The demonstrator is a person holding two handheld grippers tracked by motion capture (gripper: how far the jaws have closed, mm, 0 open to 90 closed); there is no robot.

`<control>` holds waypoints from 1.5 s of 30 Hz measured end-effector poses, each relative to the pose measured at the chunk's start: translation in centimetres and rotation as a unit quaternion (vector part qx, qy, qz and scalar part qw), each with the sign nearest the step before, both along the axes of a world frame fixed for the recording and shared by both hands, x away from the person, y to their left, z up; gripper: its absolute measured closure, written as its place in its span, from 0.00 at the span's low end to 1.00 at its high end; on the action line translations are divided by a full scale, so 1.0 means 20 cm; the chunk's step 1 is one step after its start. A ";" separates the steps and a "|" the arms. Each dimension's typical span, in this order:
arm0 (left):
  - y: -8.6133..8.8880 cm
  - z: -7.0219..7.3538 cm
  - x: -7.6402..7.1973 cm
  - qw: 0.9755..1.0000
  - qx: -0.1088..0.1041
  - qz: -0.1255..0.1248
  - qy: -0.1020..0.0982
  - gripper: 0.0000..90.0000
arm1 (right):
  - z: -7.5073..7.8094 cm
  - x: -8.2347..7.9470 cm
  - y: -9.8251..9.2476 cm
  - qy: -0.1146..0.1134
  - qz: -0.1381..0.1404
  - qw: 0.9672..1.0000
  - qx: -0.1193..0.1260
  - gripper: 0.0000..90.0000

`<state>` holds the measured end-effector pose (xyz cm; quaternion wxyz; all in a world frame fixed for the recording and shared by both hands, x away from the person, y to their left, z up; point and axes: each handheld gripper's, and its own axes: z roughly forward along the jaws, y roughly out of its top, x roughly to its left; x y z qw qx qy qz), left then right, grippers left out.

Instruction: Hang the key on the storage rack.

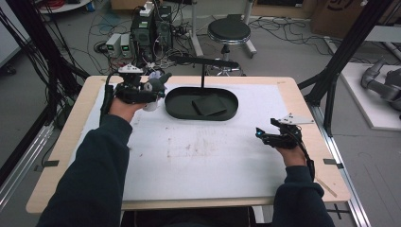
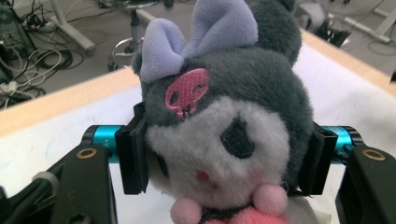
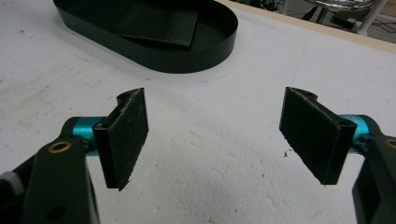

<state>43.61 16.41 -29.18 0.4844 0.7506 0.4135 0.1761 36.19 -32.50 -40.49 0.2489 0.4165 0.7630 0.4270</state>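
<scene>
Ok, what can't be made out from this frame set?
- Plush toy: its body is cut off by the bottom edge of the left gripper view; in the high view the left gripper covers most of it.
- Flat dark item in the black tray: too dark and small to identify.

Grey floor — cables, black stool
</scene>
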 end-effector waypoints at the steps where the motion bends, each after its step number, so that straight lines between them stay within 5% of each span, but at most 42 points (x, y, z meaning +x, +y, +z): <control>1: -0.01 0.02 0.03 1.000 -0.006 -0.001 0.004 0.38 | 0.00 0.00 0.00 0.000 0.000 1.000 0.000 0.27; 14: -0.12 0.02 0.30 0.999 -0.019 0.012 0.025 0.38 | 0.01 -0.01 -0.03 -0.011 -0.009 1.000 0.004 0.27; 29: -0.14 0.01 0.44 0.998 -0.037 0.052 0.010 0.38 | 0.00 -0.01 -0.06 -0.006 -0.014 1.000 0.009 0.27; 37: -0.07 -0.12 0.44 0.995 -0.001 0.097 0.037 0.38 | -0.01 -0.01 -0.05 -0.004 -0.012 1.000 0.008 0.27; 45: -0.13 -0.27 0.43 0.994 0.021 0.085 0.058 0.38 | -0.01 -0.02 -0.04 -0.002 -0.011 1.000 0.008 0.27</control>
